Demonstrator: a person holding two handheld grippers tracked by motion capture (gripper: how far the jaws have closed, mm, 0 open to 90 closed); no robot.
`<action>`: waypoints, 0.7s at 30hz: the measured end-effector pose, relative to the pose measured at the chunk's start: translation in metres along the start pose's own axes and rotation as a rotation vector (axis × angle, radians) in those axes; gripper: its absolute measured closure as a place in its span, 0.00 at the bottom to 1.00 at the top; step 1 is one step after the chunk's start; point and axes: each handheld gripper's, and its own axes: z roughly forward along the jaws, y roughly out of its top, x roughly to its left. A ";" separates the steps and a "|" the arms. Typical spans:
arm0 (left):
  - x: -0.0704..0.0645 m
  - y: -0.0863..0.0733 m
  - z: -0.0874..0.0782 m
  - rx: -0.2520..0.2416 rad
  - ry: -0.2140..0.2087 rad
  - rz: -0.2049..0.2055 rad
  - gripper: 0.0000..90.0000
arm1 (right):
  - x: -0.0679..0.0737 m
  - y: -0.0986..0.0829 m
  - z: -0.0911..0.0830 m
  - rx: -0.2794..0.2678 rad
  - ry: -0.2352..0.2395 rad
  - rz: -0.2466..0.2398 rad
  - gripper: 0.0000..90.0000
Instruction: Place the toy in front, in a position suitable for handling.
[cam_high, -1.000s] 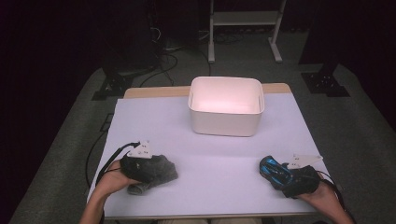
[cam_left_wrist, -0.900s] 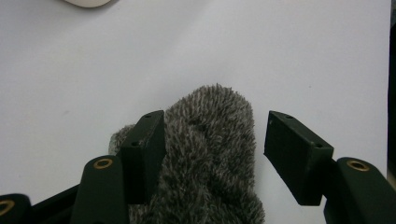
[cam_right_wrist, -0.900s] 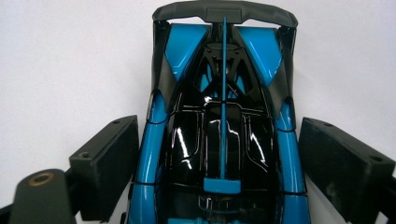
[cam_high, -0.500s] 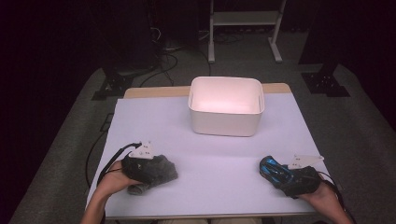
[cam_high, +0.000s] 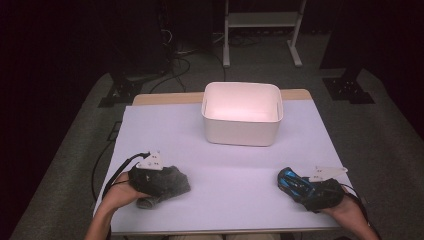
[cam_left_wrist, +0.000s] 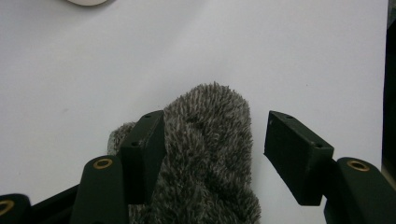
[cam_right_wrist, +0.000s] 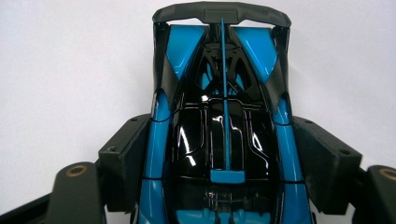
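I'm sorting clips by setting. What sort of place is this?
Probably a lab or studio set up for recording, not a home. A table under a plain white sheet stands on grey carpet, ringed by dark curtains, with stand legs and loose cables behind it. On it sits one white bin.

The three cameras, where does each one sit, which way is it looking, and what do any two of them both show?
High view: above the person's side, looking forward and down on the white table and bin; both forearms, left gripper, right gripper.
Left gripper view: on the left gripper, looking along its jaws at the grey fuzzy cloth.
Right gripper view: on the right gripper, jaws flanking the blue toy car.
Shared: cloth and car show from above too.
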 end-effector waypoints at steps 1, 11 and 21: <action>0.000 0.000 0.000 0.002 -0.001 0.001 0.42 | 0.000 -0.001 0.000 -0.004 0.009 -0.007 0.28; 0.000 0.001 0.001 0.010 -0.008 -0.001 0.41 | -0.001 -0.003 -0.003 -0.028 0.036 0.000 0.28; 0.000 0.002 -0.001 0.011 -0.014 0.004 0.41 | 0.005 0.015 -0.010 -0.076 0.065 -0.039 0.28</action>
